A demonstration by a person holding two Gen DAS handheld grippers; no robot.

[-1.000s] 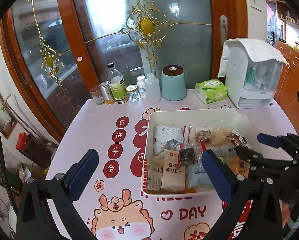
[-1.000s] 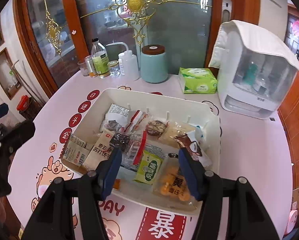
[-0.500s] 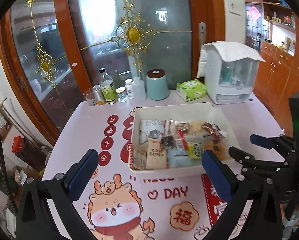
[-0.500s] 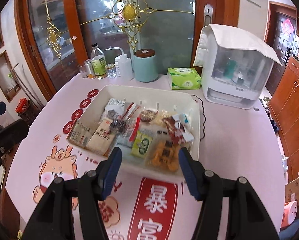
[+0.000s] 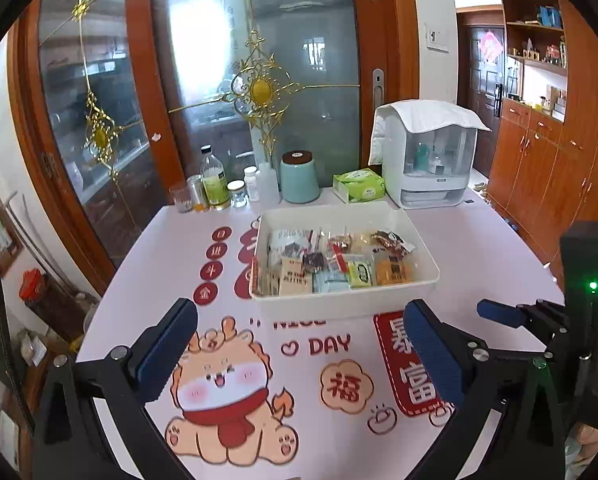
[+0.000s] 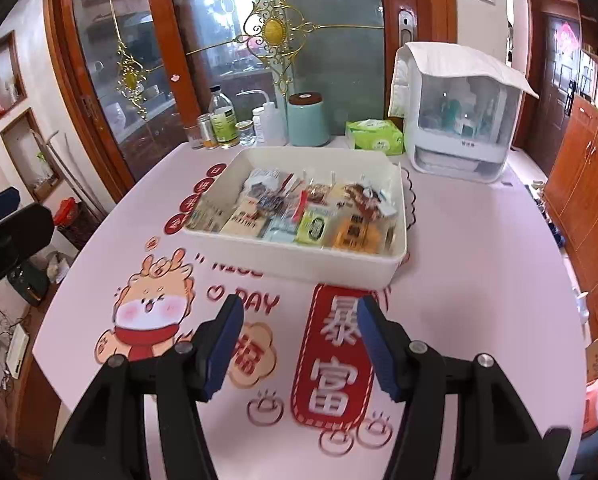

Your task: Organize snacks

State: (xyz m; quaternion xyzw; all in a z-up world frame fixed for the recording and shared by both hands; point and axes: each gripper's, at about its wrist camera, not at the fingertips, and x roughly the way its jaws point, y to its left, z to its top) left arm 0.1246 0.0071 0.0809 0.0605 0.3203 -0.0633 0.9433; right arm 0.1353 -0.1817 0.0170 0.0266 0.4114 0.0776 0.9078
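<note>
Glass doors with gilt ornaments stand behind a pink counter (image 5: 479,248) printed with a cartoon dragon and red characters. Along its back edge sit bottles (image 5: 215,180), a teal canister (image 5: 299,178), a green tissue pack (image 5: 358,186) and a white dispenser (image 5: 435,164). Compared with a second ago, both tongs have drawn back from the white tray (image 5: 339,300), which now looks smaller and farther off in both views. That retreat, with every packet already inside, suggests the sorting is done or nearly so. The left tongs (image 5: 299,354) are spread wide and carry nothing; the right tongs (image 6: 299,344) are likewise parted and bare, above the printed counter. The tray sits mid-counter, near the back row, its long axis running left to right across the left wrist view. The snack packets (image 5: 339,264) lie flat in overlapping rows inside it.
</note>
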